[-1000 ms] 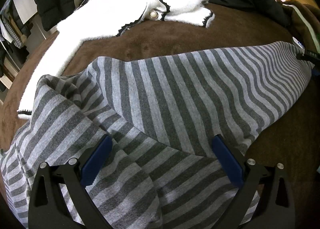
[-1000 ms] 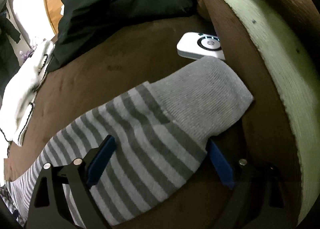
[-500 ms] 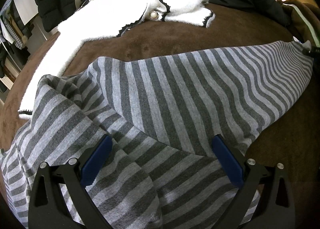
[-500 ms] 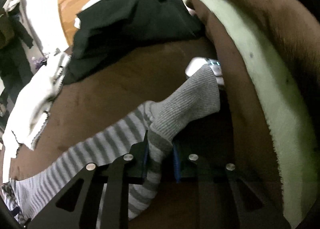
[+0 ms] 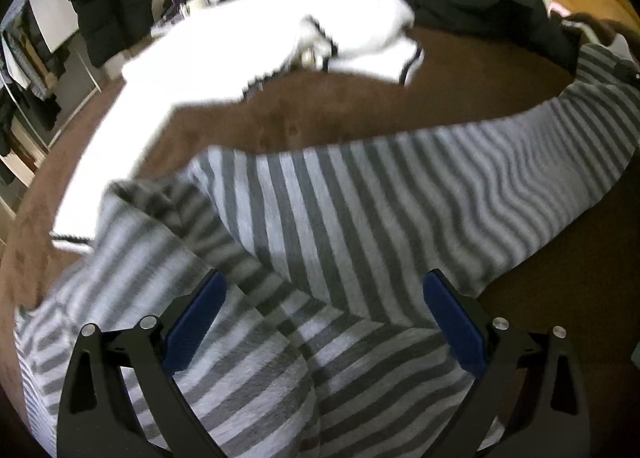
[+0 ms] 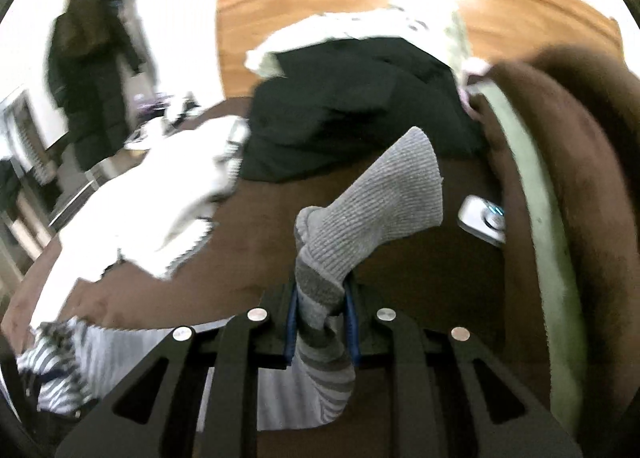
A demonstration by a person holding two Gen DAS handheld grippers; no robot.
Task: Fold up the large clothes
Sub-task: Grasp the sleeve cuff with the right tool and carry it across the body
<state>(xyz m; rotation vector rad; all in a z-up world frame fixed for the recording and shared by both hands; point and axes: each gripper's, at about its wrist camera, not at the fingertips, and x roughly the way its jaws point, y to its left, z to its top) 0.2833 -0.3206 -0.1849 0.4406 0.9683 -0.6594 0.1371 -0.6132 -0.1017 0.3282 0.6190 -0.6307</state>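
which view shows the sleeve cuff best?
Right wrist. The plain grey cuff stands up just past the right gripper, whose pads are shut on the sleeve right below it. The left wrist view shows the striped sweater and its sleeve stretching to the far right edge; the cuff itself cannot be made out there.

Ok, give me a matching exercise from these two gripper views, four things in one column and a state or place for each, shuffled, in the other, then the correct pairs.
Things:
1. right gripper
2. left gripper
3. white cardigan
4. small white device

States or places:
A. jaws wide apart over striped fabric
B. lying on the brown blanket next to its raised folded edge
C. clamped on the grey cuff of the striped sleeve
D. spread out beyond the striped top, black-trimmed

Pairs: 1-C, 2-A, 3-D, 4-B
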